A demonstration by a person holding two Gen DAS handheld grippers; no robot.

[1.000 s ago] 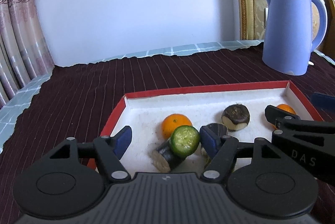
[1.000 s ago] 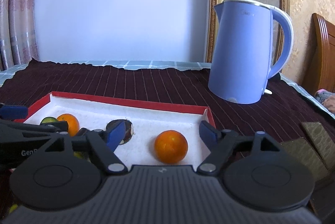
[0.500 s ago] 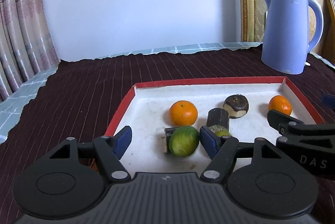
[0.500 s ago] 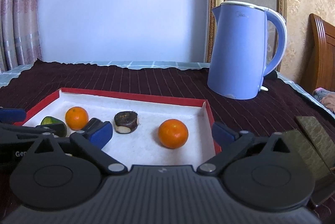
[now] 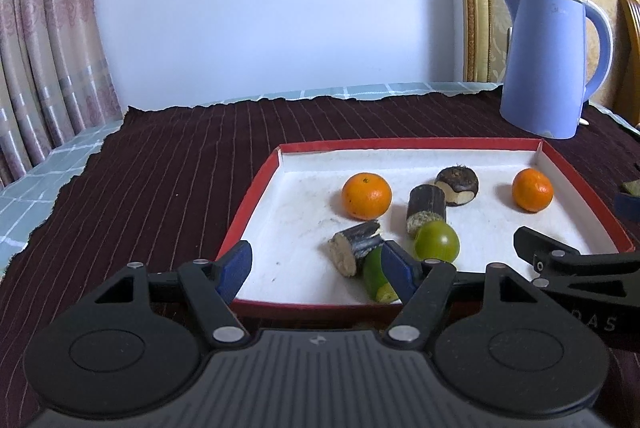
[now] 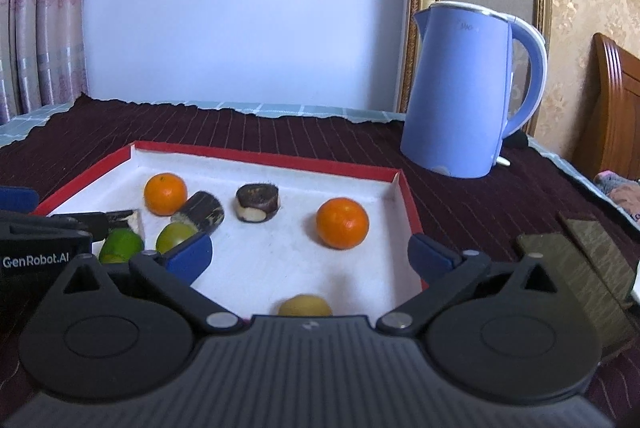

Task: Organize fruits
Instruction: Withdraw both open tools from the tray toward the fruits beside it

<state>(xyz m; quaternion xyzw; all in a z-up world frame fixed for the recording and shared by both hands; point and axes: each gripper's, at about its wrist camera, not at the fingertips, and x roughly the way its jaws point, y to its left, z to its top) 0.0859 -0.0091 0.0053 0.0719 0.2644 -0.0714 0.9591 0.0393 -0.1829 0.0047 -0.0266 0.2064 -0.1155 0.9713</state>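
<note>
Sitting on a dark red cloth, the tray has red walls and a white floor, and all the fruit is in it. The left gripper is open above the tray's near edge. Nothing is held between its blue pads. A green fruit lies just beside its right pad, partly hidden. A dark stick piece touches that green fruit. A round green fruit sits close by, against a second dark piece. One orange is in the middle of the tray. A dark round fruit with pale spots is behind it, to the right. Another orange is near the right wall.

The right gripper is spread wide open over the near side of the tray. It holds nothing. The second orange rests on the tray floor ahead of it, not touching the pads. A yellow fruit peeks out low between the pads, mostly hidden. A blue kettle stands on the cloth behind the tray, well apart from it.
</note>
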